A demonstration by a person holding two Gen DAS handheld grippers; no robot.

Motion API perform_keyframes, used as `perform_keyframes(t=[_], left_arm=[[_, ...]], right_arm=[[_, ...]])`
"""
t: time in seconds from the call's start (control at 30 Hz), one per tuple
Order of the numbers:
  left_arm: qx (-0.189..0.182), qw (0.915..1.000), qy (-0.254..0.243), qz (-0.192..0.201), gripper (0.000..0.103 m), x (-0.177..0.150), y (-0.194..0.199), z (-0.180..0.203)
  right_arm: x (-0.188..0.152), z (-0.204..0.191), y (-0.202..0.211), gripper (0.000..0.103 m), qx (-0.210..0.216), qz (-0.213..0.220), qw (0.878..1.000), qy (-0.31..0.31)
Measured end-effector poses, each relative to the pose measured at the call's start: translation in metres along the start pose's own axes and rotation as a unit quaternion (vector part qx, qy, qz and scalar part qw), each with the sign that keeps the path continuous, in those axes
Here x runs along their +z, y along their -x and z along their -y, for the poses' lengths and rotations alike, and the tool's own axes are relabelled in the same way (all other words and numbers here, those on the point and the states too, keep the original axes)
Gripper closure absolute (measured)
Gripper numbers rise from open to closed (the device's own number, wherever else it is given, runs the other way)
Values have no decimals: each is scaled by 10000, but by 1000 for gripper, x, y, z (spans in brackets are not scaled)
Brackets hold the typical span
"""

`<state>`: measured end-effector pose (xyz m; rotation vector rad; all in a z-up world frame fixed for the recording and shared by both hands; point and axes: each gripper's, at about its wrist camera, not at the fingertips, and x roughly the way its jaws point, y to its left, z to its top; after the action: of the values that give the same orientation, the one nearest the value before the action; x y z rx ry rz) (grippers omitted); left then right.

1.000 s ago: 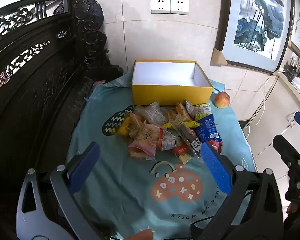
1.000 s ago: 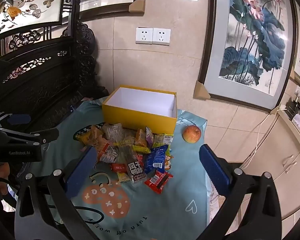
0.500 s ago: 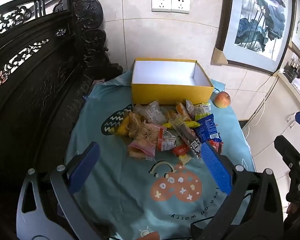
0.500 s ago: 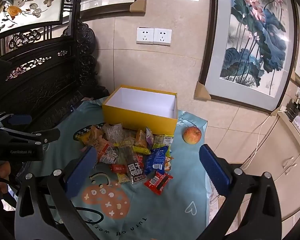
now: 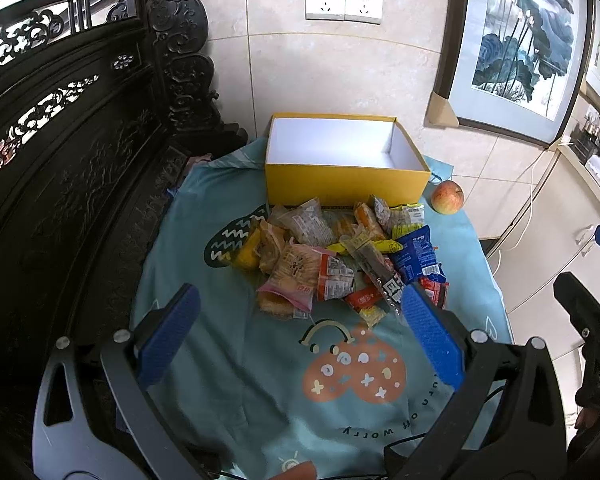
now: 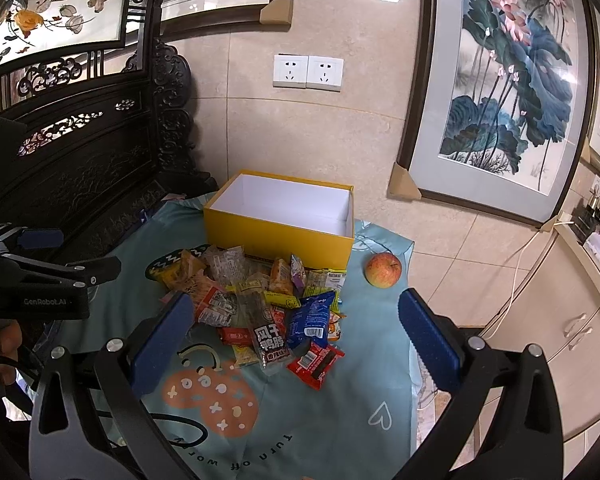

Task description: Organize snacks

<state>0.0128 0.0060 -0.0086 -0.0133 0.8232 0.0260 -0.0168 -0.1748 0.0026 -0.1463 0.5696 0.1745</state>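
Left wrist view: worktop under a teal printed cloth [image 5: 228, 360], set against a tiled wall. Yellow box [image 5: 346, 182], open top, white inside, nothing in it, at the far edge. Snack pile [image 5: 336, 258] heaped just in front of the box, touching its front wall; blue packet [image 6: 306, 320] and red packet [image 6: 316, 360] on the near right side. Apple [image 5: 447, 197] beside the box's right corner. Left gripper [image 5: 300, 338] and right gripper [image 6: 296, 334]: fingers wide apart, holding nothing, above the cloth.
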Motion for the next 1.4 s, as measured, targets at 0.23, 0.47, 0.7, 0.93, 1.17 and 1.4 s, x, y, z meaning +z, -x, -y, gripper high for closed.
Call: perform_keyframes(t=[0.23,0.47,0.7,0.93,1.17,1.4], left_arm=[[-15,10000,15,1,2,-2,0,0],[2,10000,21,-18,2,0,-1,0],[-7,10000,40,-80,2,-1,-6,-2],[-8,9999,28,-105,2,-1,-8,-1],[-12,9999,48,-134,2,-2,-11,-1],[10,9997,84,-228,2,-2,-16,-6]], right_arm=[[-2,0,0,1,-7,1,10000,-1],[-5,1,0,1,-22,-20,10000,-10],[-6,3,-3,1,-43,-97,9999,-29],[-4,2,-5,1,21,-171,9999,-7],[-4,0,-5,1,34,-181,9998,22],[-6,-1,-9,1,75,-269,9996,57]])
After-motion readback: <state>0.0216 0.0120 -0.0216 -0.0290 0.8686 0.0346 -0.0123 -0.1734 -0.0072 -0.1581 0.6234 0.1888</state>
